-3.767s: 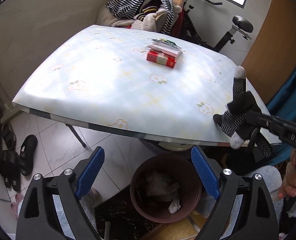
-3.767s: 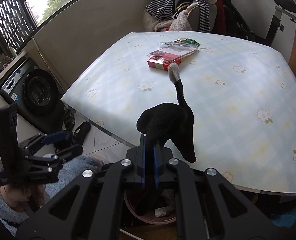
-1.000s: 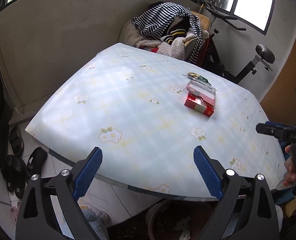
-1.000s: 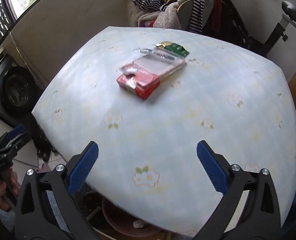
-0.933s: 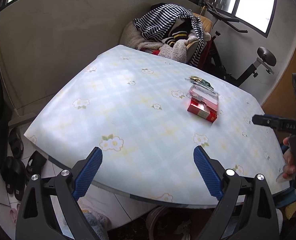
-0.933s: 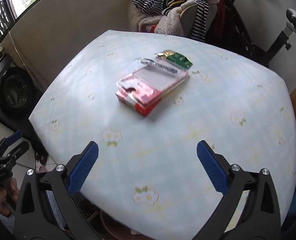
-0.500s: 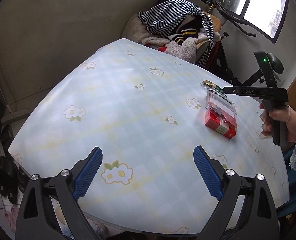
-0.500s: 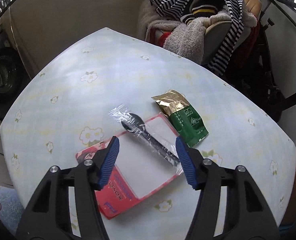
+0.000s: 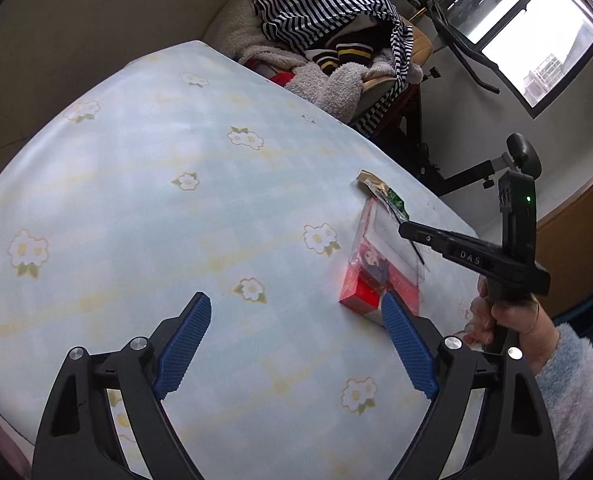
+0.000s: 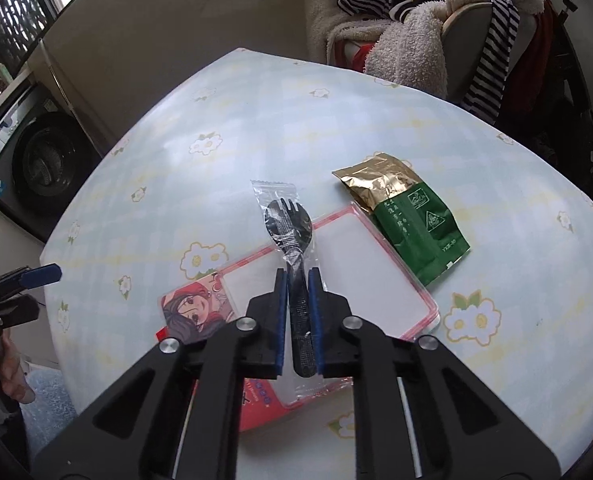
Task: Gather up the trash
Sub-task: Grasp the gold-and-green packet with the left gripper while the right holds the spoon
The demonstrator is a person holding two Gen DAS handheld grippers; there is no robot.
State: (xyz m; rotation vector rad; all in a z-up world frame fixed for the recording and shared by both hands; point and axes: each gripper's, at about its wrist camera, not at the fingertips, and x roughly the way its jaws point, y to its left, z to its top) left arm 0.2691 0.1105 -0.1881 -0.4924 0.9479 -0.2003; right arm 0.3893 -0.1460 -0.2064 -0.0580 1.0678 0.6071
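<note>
Half a second ago the right gripper (image 10: pixel 297 304) had its blue pads spread on either side of the wrapped spork (image 10: pixel 292 248); now they are pressed in on the black handle through its clear wrapper, gripping it. That spork lies across a red-bordered package (image 10: pixel 356 276) with a cartoon face printed at its near-left corner, and its pronged head reaches past the package's far edge over the tabletop (image 10: pixel 256 128). Just beside the package's far-right corner sits a gold-and-green sachet (image 10: pixel 408 216), touching or slightly overlapping it.

From the left wrist view, the left gripper (image 9: pixel 296 344) hangs above the near part of the flowered tabletop with its jaws wide apart and nothing between them. The red package (image 9: pixel 380 268) lies toward the tabletop's right edge, and the right tool reaches over it, held by a hand (image 9: pixel 508 320) in a fluffy pale-blue sleeve (image 9: pixel 572 392). The sachet (image 9: pixel 384 196) shows just beyond the package.

Past the tabletop's far edge a chair is heaped with striped clothing (image 9: pixel 336 20). A washing machine (image 10: pixel 44 160) stands off the left edge in the right wrist view.
</note>
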